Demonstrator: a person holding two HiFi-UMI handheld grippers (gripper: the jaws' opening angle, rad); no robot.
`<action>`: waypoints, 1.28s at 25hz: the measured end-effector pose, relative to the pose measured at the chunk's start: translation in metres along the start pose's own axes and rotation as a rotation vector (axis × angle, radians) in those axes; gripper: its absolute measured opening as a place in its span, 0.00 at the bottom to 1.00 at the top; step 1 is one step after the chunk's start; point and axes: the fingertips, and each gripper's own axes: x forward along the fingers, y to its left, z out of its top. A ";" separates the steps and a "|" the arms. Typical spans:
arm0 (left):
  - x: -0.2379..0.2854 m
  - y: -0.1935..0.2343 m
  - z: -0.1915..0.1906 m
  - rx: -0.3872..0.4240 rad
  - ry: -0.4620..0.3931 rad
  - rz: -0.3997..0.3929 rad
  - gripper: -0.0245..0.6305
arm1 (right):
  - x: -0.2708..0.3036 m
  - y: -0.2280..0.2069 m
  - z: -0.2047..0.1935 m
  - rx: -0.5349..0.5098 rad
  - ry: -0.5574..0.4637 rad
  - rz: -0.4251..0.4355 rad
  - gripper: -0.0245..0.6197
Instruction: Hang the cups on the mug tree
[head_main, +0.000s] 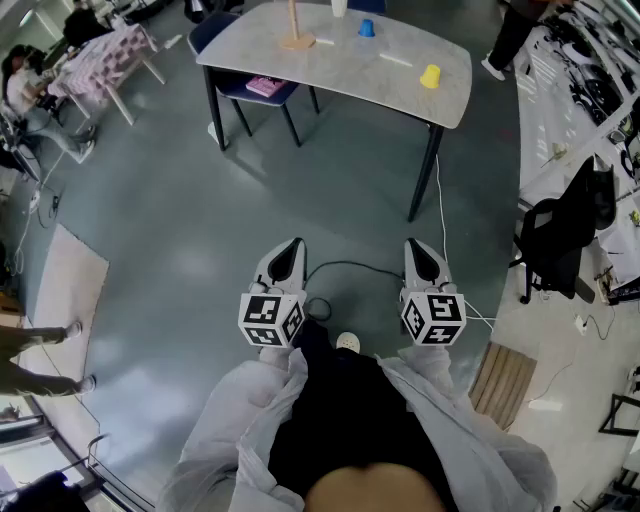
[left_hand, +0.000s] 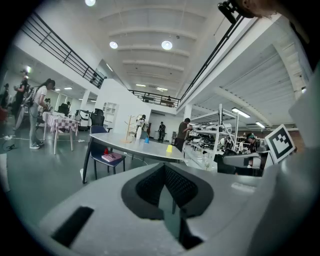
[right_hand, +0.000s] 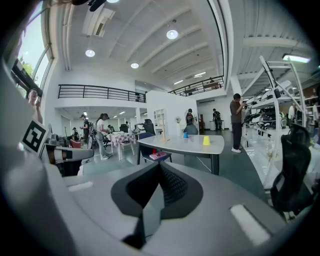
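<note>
A grey table (head_main: 330, 72) stands far ahead across the floor. On it are a wooden mug tree (head_main: 296, 30), a blue cup (head_main: 366, 28) and a yellow cup (head_main: 430, 76); a white cup (head_main: 339, 8) shows at the frame's top edge. My left gripper (head_main: 290, 248) and right gripper (head_main: 418, 248) hang side by side over the floor, well short of the table, both shut and empty. The left gripper view shows its shut jaws under the distant yellow cup (left_hand: 169, 148) and mug tree (left_hand: 130, 131). The right gripper view shows the yellow cup (right_hand: 206, 141), blue cup (right_hand: 185, 135) and mug tree (right_hand: 162, 129).
A blue chair holding a pink book (head_main: 265, 86) is tucked under the table's left side. A black office chair (head_main: 565, 235) and shelving stand to the right, with a wooden slat panel (head_main: 505, 380) near it. A black cable (head_main: 340, 268) runs over the floor. People stand at the left.
</note>
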 end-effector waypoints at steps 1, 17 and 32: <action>-0.001 -0.003 0.001 0.004 0.004 -0.002 0.04 | -0.005 -0.005 0.002 0.013 -0.008 -0.006 0.05; -0.017 -0.046 -0.010 0.037 0.047 -0.024 0.04 | -0.041 -0.016 0.006 0.038 -0.073 0.060 0.48; 0.049 0.010 -0.001 0.019 0.069 0.028 0.04 | 0.045 -0.035 0.017 0.023 -0.042 0.110 0.55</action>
